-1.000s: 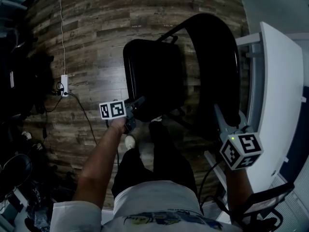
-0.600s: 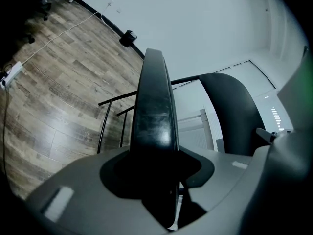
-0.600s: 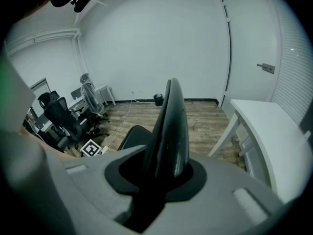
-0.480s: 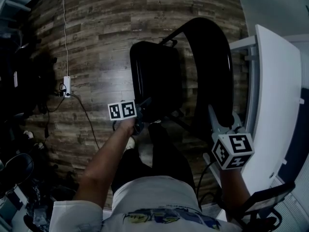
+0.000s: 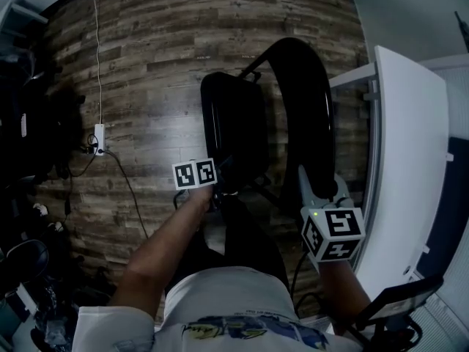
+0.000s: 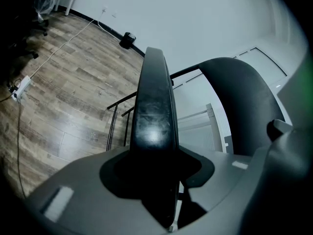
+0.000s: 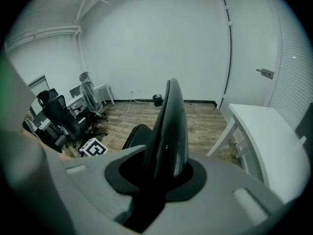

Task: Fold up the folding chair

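Folding chair [image 5: 253,134] on the wood floor [image 5: 146,64], just left of the white table [image 5: 403,160], partly folded. My left gripper [image 5: 223,166] has its jaws clamped on the near edge of the seat [image 6: 152,102], which runs straight away from them, edge-on and tipped up. My right gripper [image 5: 308,180] grips the near rim of the backrest [image 7: 170,121] the same way, jaws parted only by the panel's thickness. The 2 panels stand side by side with a gap between them (seat left, backrest right, nearer the table), both long axes pointing away from me. I judge the fold turns on closing that gap, and the left gripper is the 1 placed to swing the seat across.
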A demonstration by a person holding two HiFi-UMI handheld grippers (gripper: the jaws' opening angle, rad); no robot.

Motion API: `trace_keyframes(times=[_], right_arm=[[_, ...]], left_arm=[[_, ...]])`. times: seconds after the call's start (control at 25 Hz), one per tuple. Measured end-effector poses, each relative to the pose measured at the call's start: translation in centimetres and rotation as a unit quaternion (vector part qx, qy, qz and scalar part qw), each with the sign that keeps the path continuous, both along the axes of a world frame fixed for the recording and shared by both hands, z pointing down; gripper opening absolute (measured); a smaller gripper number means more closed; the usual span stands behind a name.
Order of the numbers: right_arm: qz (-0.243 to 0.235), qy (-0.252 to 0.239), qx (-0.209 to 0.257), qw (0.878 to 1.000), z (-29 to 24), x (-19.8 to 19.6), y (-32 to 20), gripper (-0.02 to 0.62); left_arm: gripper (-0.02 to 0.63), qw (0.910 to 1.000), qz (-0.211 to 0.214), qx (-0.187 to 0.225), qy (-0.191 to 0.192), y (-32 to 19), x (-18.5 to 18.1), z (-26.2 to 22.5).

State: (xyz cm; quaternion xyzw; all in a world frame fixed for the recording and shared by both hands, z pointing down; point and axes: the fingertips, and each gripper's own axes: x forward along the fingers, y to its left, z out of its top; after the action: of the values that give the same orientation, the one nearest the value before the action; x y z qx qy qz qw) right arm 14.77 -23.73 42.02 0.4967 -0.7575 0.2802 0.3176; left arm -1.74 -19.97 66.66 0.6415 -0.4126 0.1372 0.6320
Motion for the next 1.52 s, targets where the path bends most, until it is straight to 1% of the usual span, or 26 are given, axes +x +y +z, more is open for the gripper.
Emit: trace_keyframes(times=[0.36, 0.6, 0.76, 1.0, 1.4, 1.52], right_arm=[[0.006, -0.007, -0.003, 1.0, -0.4, 0.9, -0.2, 0.086], [0.008, -0.004, -0.001, 1.0, -1.1, 1.0, -0.3, 0.086], [0.011, -0.007, -0.002, 1.0, -1.2, 1.2, -0.3, 0.086], [0.009, 0.001, 0.006, 1.0, -1.6, 0.8, -0.1, 0.086], [0.011, 0.011, 0.008, 1.0, -2.1, 0.3, -0.1, 0.086], [0.011, 0.011, 0.009, 1.0, -2.2, 0.5, -0.2, 0.086]], left_arm=[[0.179, 0.9995, 0.008, -0.01, -0.028, -0.5, 2.9, -0.9], [0.163, 0.9993, 0.027, -0.02, -0.018, -0.8, 5.7, -1.9], [0.152, 0.999, 0.036, -0.023, -0.009, -0.9, 6.8, -2.3], [0.14, 0.9986, 0.046, -0.025, 0.001, -1.0, 8.3, -2.8], [0.127, 0.9976, 0.058, -0.036, -0.007, -1.4, 11.0, -3.6], [0.127, 0.9974, 0.06, -0.039, -0.009, -1.4, 11.3, -3.6]])
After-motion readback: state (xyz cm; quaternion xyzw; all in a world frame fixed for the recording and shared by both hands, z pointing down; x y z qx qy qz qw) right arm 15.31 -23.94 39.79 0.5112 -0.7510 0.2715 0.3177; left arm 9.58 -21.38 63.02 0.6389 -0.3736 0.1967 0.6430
